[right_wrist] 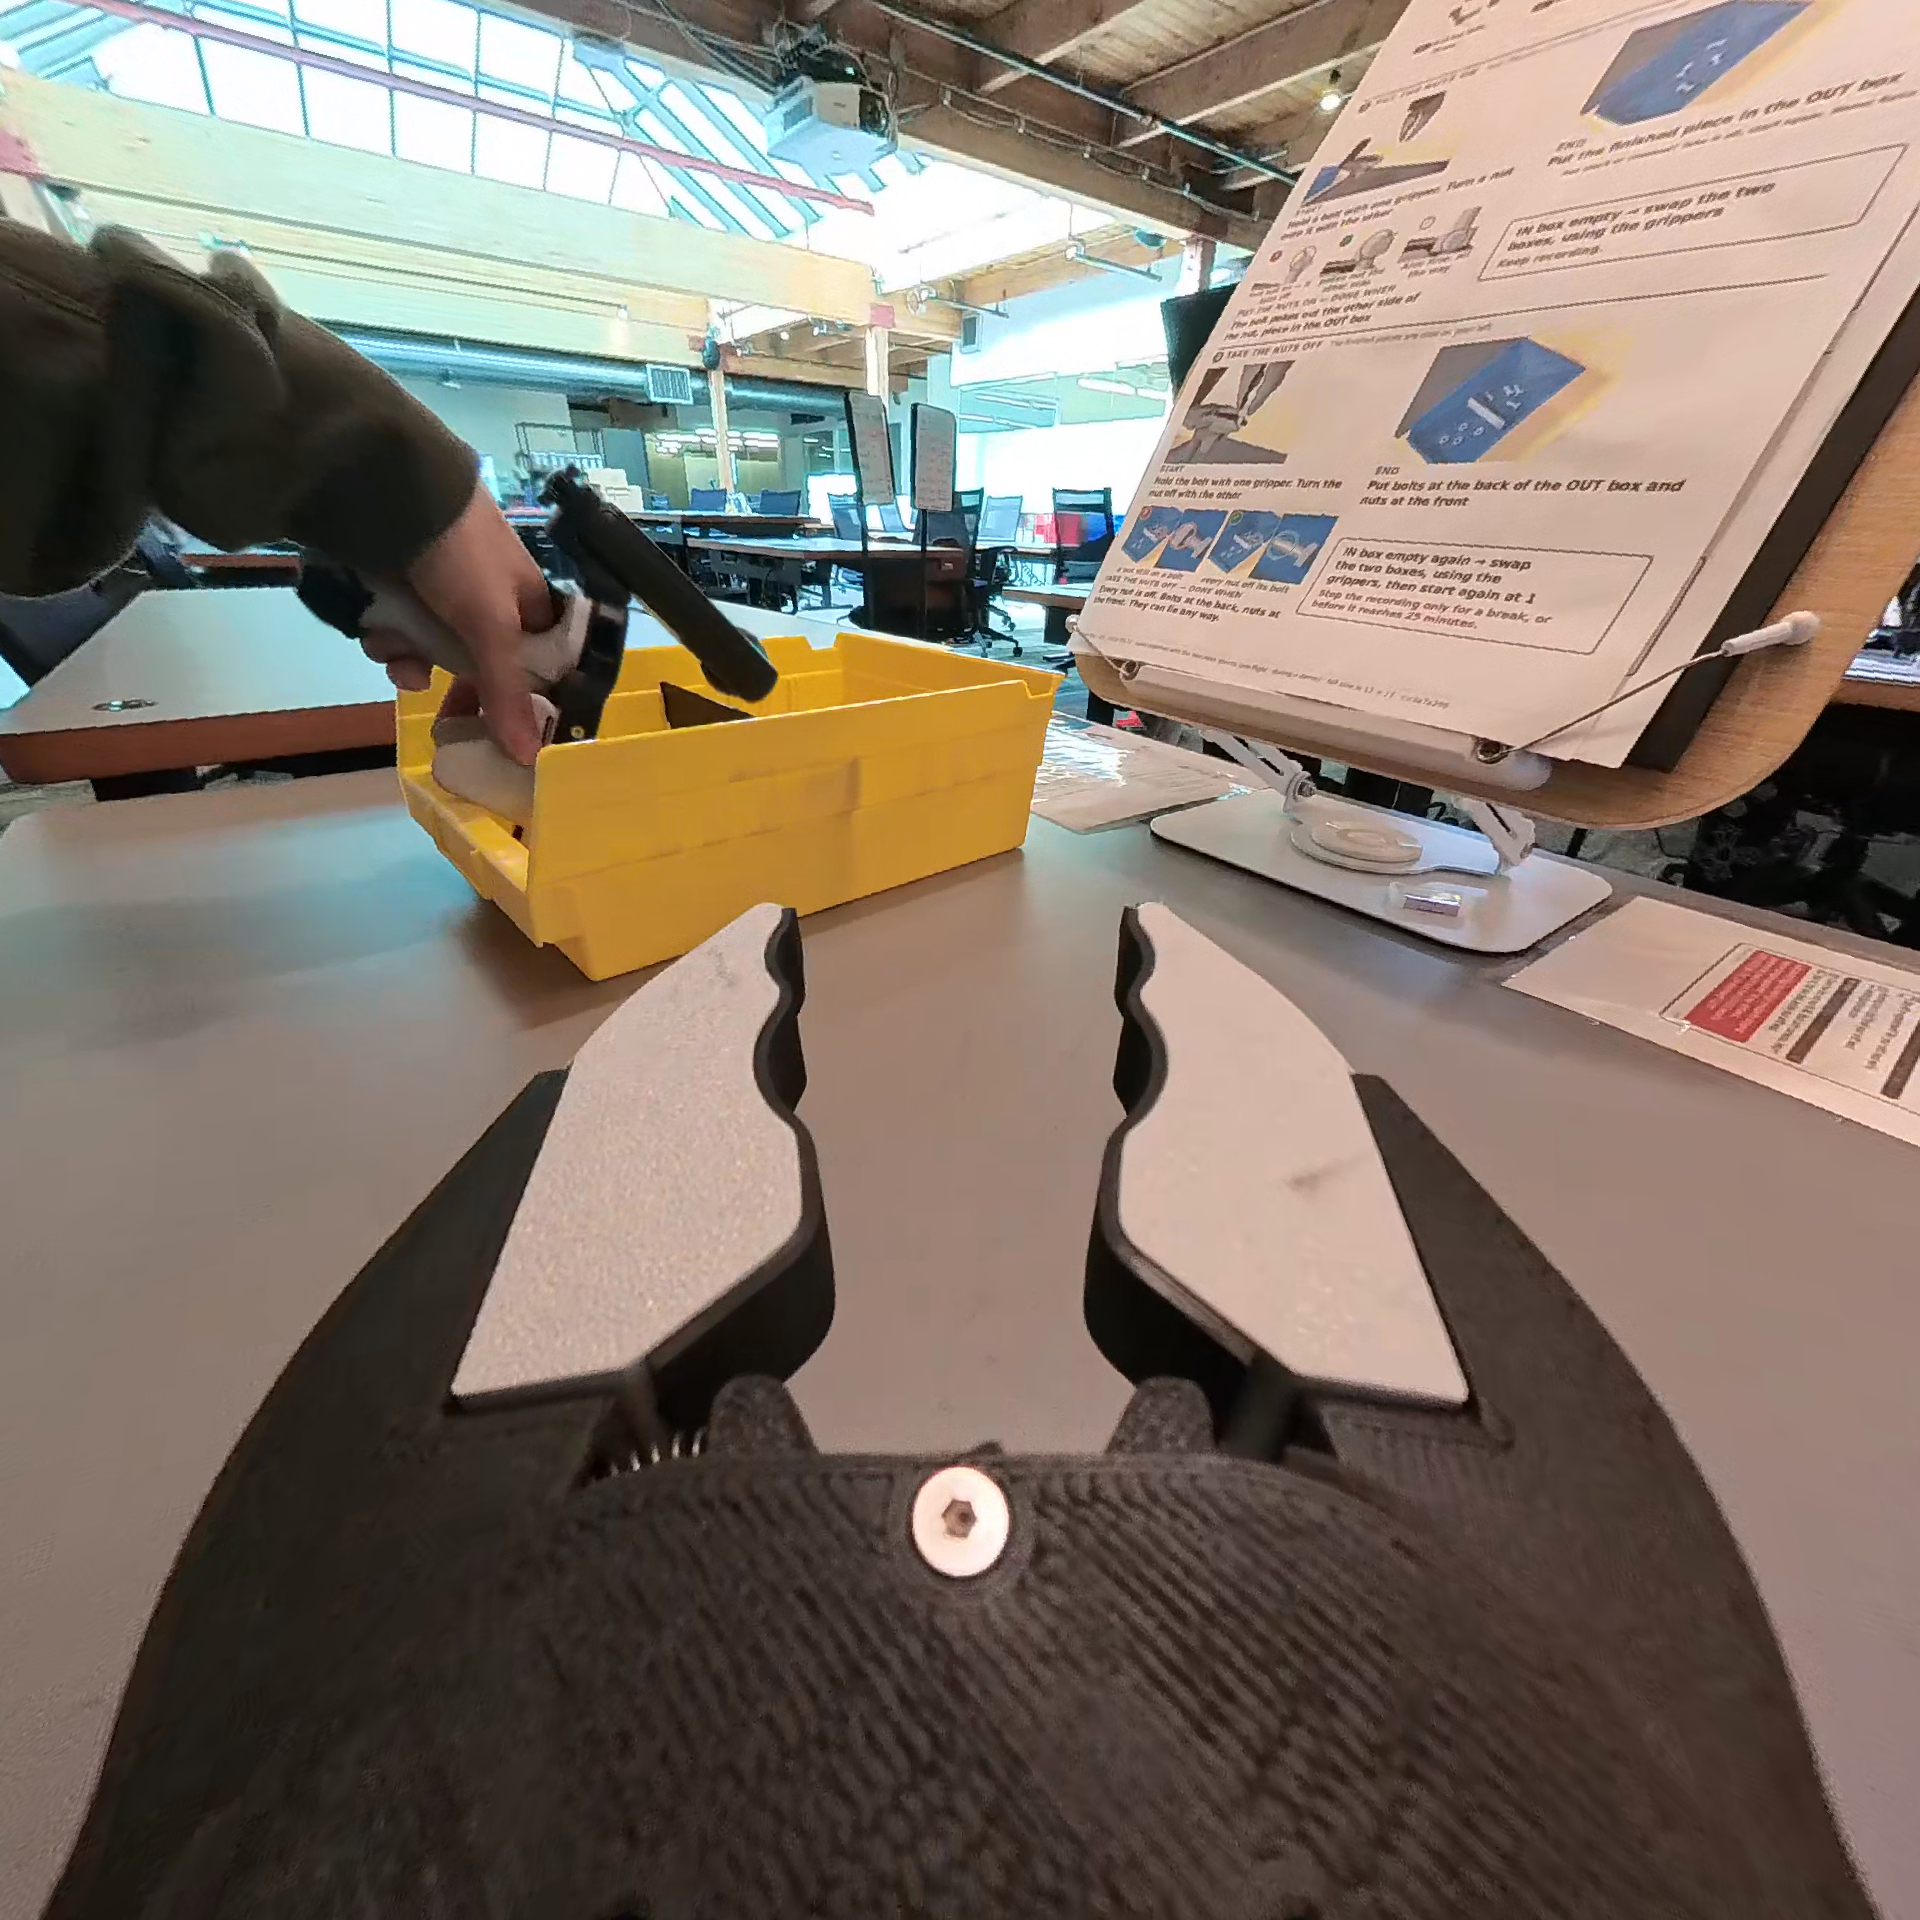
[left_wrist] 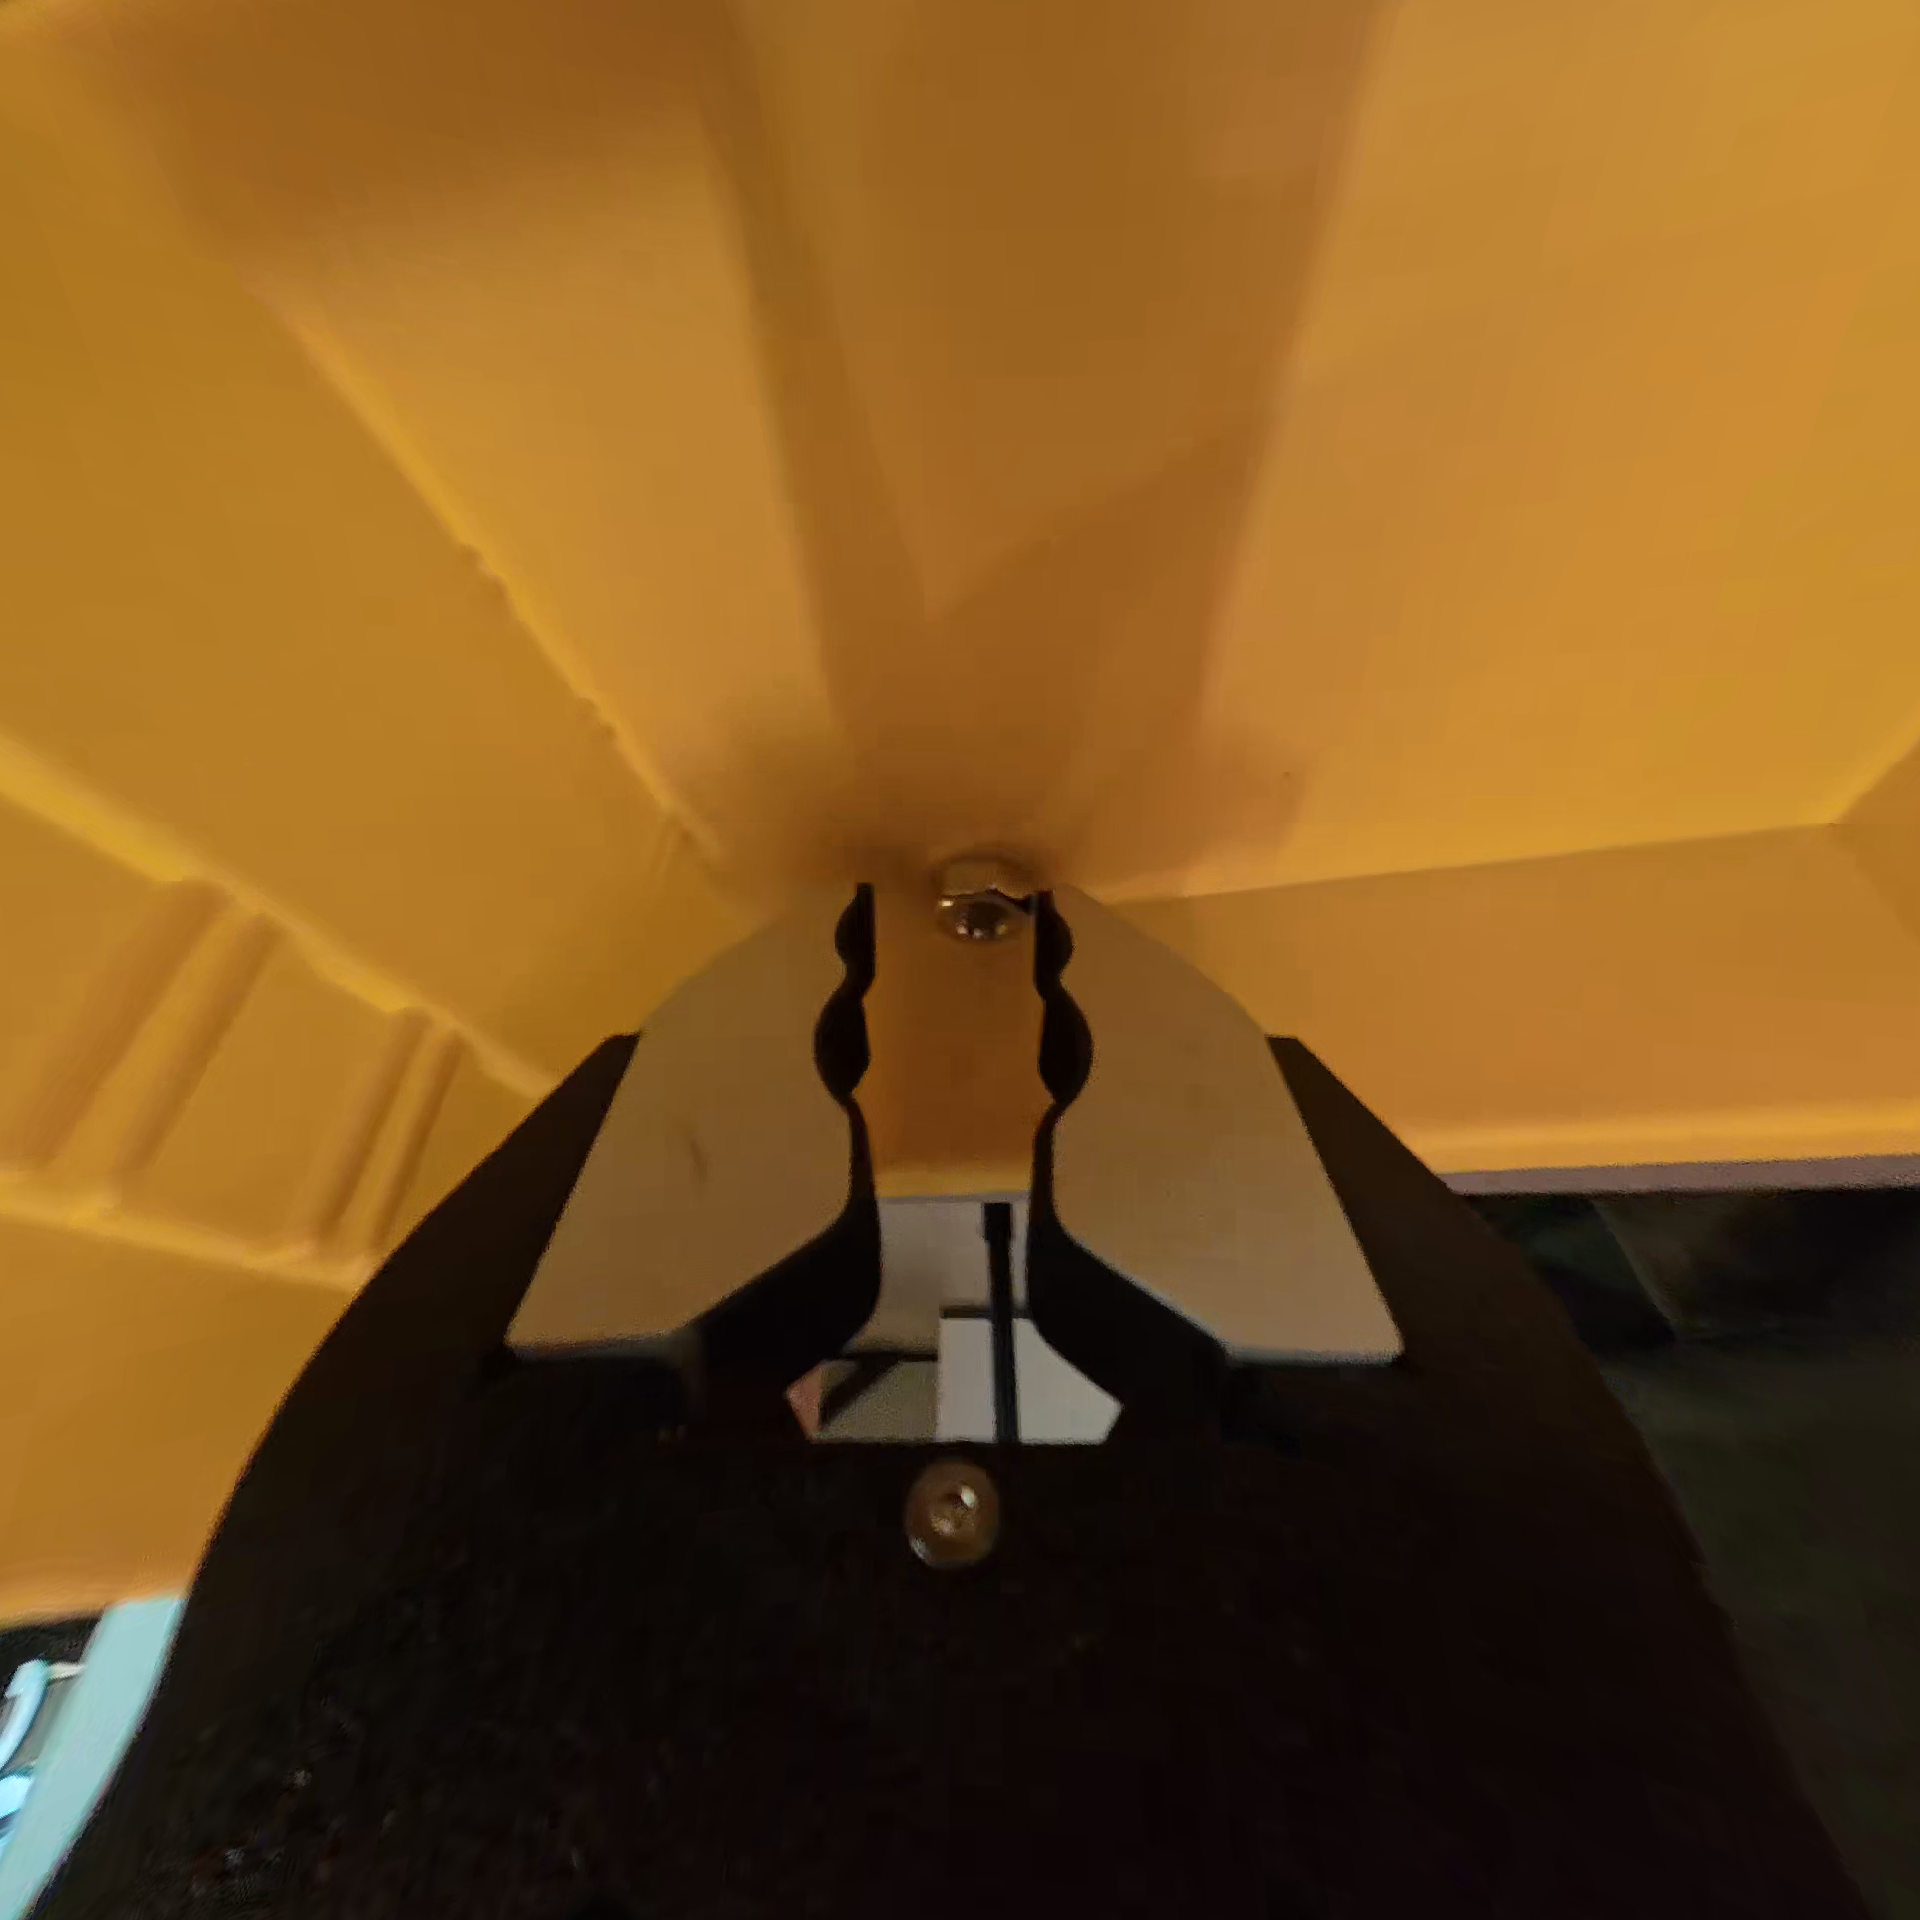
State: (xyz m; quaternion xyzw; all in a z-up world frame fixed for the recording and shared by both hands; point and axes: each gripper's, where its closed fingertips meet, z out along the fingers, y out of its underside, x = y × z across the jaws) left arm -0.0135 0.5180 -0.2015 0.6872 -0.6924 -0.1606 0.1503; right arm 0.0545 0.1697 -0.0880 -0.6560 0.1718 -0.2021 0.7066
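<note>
Yellow bin (right_wrist: 790, 790) sits on the grey table (right_wrist: 260, 1039), and the left gripper (left_wrist: 954, 914) reaches down inside it, its jaws parted a little around a small metal nut (left_wrist: 975, 904) that touches the right-hand fingertip. Right gripper (right_wrist: 961, 935) hovers over the table, spread wide and empty, near a tilted document stand (right_wrist: 1558, 769).

One yellow bin (right_wrist: 790, 821) at 11 o'clock, one nut (left_wrist: 977, 902) inside; one document stand (right_wrist: 1382, 873) at 2 o'clock; two claws.
</note>
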